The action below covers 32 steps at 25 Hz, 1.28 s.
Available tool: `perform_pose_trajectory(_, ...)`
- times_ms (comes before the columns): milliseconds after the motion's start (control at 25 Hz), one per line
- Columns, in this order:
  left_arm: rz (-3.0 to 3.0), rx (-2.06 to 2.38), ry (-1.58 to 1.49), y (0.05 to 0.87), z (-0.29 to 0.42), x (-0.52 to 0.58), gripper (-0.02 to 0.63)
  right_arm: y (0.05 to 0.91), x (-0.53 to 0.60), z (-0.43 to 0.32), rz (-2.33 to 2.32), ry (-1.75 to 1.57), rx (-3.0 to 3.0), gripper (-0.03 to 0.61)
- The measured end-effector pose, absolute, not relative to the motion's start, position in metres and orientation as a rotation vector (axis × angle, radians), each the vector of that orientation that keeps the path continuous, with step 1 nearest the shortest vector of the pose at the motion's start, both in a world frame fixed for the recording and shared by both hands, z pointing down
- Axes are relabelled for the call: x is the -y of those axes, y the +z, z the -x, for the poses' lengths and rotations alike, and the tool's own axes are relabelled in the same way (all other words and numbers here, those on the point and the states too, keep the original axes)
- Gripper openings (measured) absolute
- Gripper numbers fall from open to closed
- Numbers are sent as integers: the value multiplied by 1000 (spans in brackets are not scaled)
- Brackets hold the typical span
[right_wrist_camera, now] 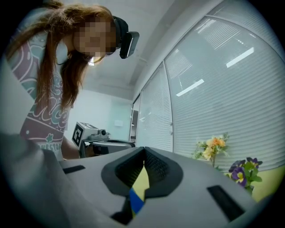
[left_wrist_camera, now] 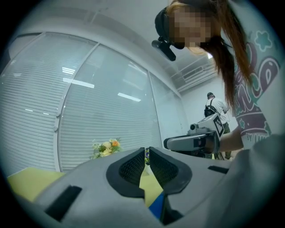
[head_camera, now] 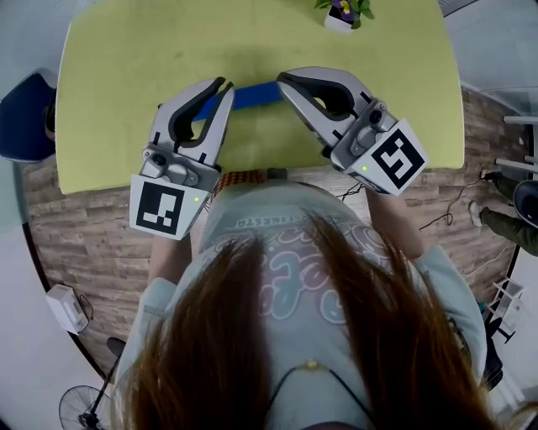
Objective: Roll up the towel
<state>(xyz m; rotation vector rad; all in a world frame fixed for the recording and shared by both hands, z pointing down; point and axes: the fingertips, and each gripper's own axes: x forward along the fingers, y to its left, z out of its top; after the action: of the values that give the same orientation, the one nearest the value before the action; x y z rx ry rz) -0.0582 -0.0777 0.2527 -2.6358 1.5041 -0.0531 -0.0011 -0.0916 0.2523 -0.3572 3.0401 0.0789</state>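
Observation:
The blue towel (head_camera: 252,95) lies as a narrow strip on the yellow-green table (head_camera: 118,101), and only the stretch between the two grippers shows. My left gripper (head_camera: 225,86) hovers over its left end with the jaws drawn together and nothing between them. My right gripper (head_camera: 282,80) hangs over the right end, also shut and empty. In the left gripper view the left gripper (left_wrist_camera: 147,153) shows only a thin slit, with a patch of the towel (left_wrist_camera: 156,205) below. In the right gripper view the right gripper (right_wrist_camera: 144,151) has its tips touching above the towel (right_wrist_camera: 136,201).
A small white pot of flowers (head_camera: 340,14) stands at the table's far edge. A blue chair (head_camera: 21,113) sits to the left of the table. A fan (head_camera: 84,407) and cables lie on the wooden floor. Another person (left_wrist_camera: 213,104) stands in the background.

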Motion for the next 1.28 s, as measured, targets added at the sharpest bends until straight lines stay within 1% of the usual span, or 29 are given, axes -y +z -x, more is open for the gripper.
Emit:
perform_pose_trajectory(160, 2657, -1492, -28, 250, 56, 77, 29, 252, 91, -2, 372, 108, -3043, 6)
perform_pose_trajectory(440, 2621, -1496, -71, 252, 55, 75, 23, 247, 95, -5, 414, 123, -3013, 6)
perform_pose_trajectory(1120, 2621, -1501, -9, 248, 60, 78, 20, 243, 94, -1, 407, 163, -3030, 6)
perform_pose_trajectory(1280, 2629, -1512, -44, 251, 59, 78, 20, 243, 94, -1, 410, 161, -3026, 5)
